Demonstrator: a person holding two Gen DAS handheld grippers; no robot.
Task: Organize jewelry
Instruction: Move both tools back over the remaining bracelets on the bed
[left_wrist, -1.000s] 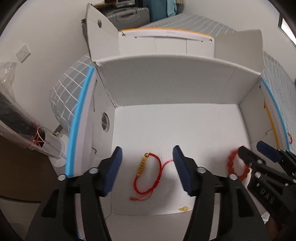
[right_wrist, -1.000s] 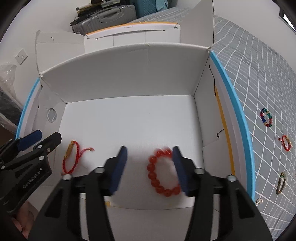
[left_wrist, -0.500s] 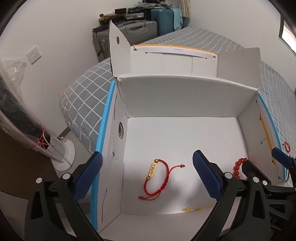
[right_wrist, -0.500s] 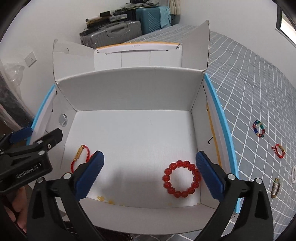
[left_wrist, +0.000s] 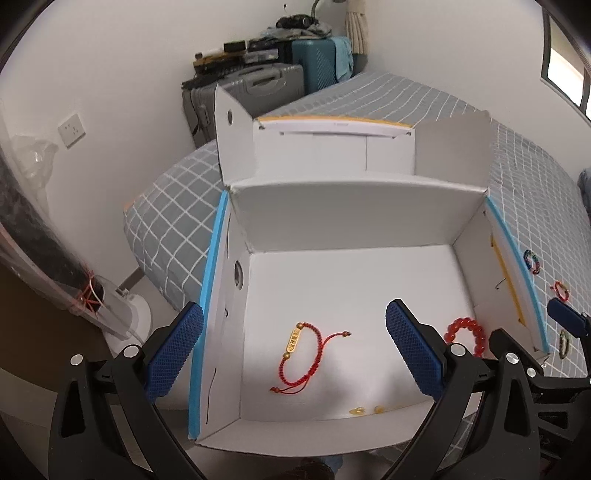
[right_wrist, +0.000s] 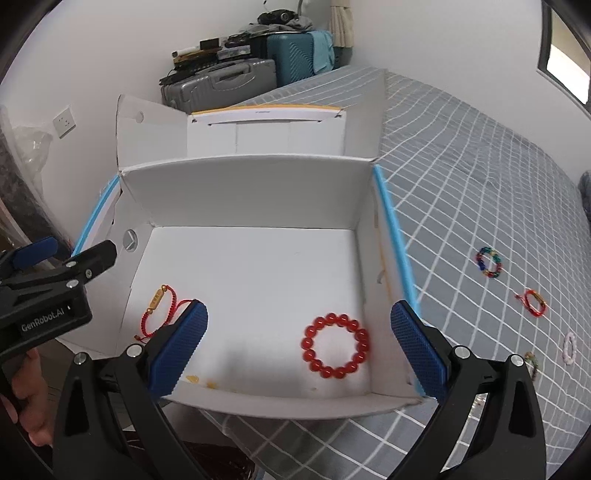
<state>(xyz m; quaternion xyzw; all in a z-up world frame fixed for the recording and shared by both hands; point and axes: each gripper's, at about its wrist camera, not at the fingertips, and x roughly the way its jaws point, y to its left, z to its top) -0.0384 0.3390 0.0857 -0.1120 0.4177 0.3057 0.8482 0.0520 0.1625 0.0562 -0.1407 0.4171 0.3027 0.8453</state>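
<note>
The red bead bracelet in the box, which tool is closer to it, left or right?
Right. The right tool hangs open just above the red bead bracelet, which shows between its fingers. The left tool is open over the red cord bracelet, farther left in the box.

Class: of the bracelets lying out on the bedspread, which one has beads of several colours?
The multicoloured bead bracelet, farthest up the bedspread; the others are red cord, pale pink and greenish.

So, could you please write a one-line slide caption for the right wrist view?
Open right hand-held gripper above a white box holding a red bead bracelet and red cord bracelet.
</note>
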